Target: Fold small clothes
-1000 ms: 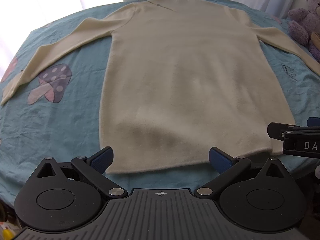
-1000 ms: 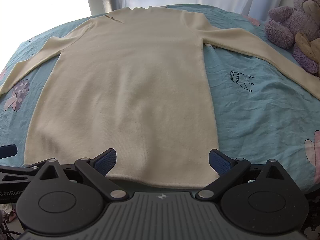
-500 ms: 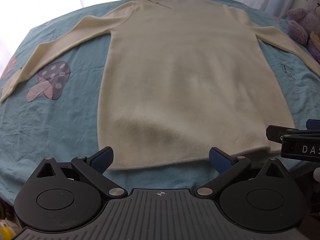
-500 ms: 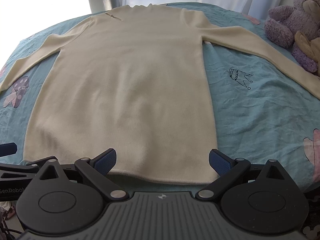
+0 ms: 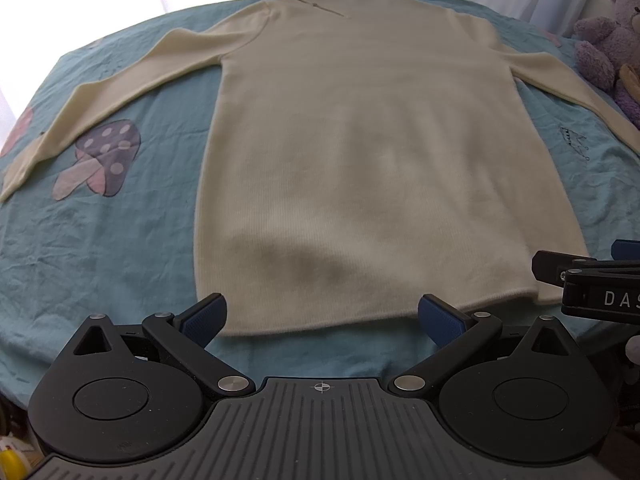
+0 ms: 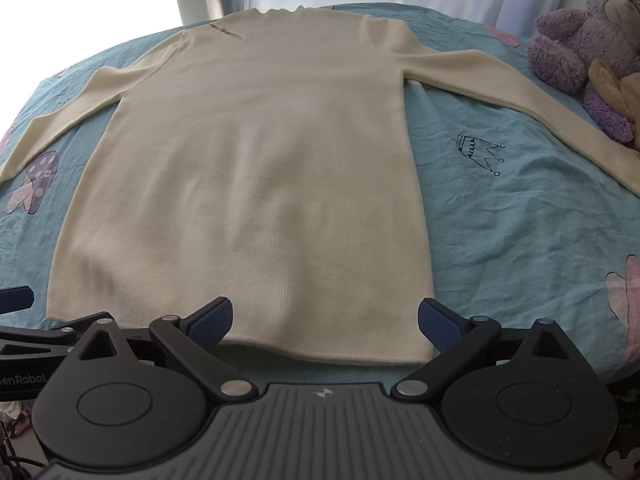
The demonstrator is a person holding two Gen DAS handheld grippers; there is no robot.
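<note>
cream sweater [image 5: 360, 160] flat | left gripper [image 5: 322, 314], right gripper [image 6: 325, 316] fingers spread wide, empty | lettering "DAS", "enRobot"

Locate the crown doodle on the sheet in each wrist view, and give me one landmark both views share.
Left wrist: the crown sits at the far right, beside the sweater, under its sleeve.
Right wrist: the crown sits right of centre, beside the sweater's right edge.
Shared landmark: the mushroom print, left of the sweater in both views.

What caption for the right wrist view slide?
Open right tongs poised at the hem of a cream sweater spread flat, sleeves out, on a blue sheet; purple teddy bear at far right.
</note>
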